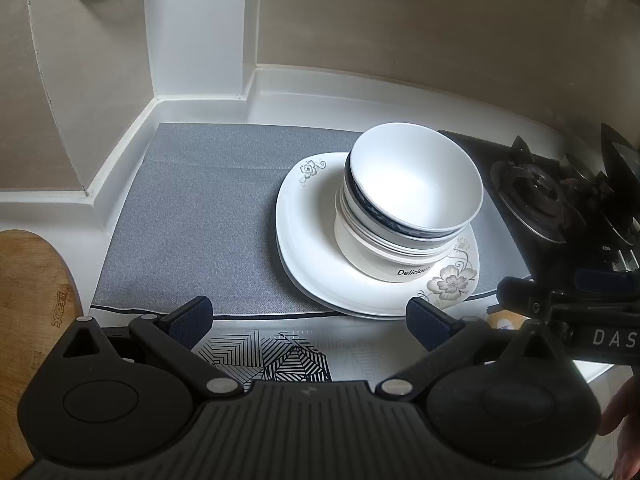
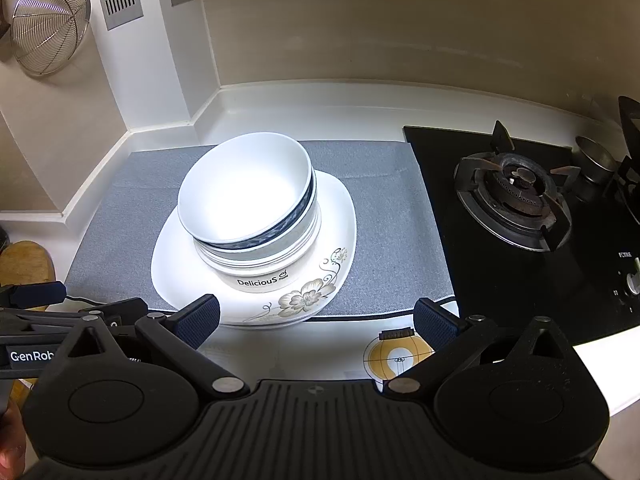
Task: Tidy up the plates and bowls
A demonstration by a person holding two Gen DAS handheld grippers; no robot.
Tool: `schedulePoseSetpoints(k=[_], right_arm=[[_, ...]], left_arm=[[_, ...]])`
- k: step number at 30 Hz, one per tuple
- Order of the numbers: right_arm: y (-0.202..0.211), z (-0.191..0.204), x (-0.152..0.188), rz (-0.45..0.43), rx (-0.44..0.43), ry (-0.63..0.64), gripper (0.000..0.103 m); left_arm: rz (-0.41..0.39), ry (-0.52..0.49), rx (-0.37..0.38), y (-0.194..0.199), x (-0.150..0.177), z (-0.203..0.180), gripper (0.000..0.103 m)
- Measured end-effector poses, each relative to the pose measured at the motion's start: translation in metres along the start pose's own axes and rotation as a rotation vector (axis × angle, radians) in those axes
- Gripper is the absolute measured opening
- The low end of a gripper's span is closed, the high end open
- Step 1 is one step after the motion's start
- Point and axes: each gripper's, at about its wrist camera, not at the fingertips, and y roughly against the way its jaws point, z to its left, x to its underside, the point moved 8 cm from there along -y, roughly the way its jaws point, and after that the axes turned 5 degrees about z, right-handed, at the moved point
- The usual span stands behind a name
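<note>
A stack of nested bowls [image 1: 408, 208] [image 2: 252, 216] stands on white flower-patterned plates [image 1: 312, 256] [image 2: 332, 216], which lie on a grey mat [image 1: 200, 216] [image 2: 392, 232]. The top bowl is plain white inside and leans slightly; the bottom one reads "Delicious". My left gripper [image 1: 310, 322] is open, just short of the plates' near edge, nothing between its fingers. My right gripper [image 2: 318, 320] is also open, in front of the plates' near rim, empty. The right gripper [image 1: 560, 308] shows at the right of the left wrist view, and the left gripper [image 2: 60, 312] at the left of the right wrist view.
A black gas hob [image 2: 516, 204] [image 1: 540, 200] with a burner lies right of the mat. A wooden cutting board [image 1: 28, 300] sits at the left. A wire strainer [image 2: 48, 24] hangs on the wall. White wall corners enclose the counter behind.
</note>
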Motion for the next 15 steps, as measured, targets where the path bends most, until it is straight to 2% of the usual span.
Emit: schedulePoseSetpoints(k=[15], right_arm=[[0.0019, 0.0008, 0.0005, 0.0, -0.001, 0.0, 0.103]], left_arm=[[0.0, 0.003, -0.002, -0.0003, 0.0024, -0.0029, 0.103]])
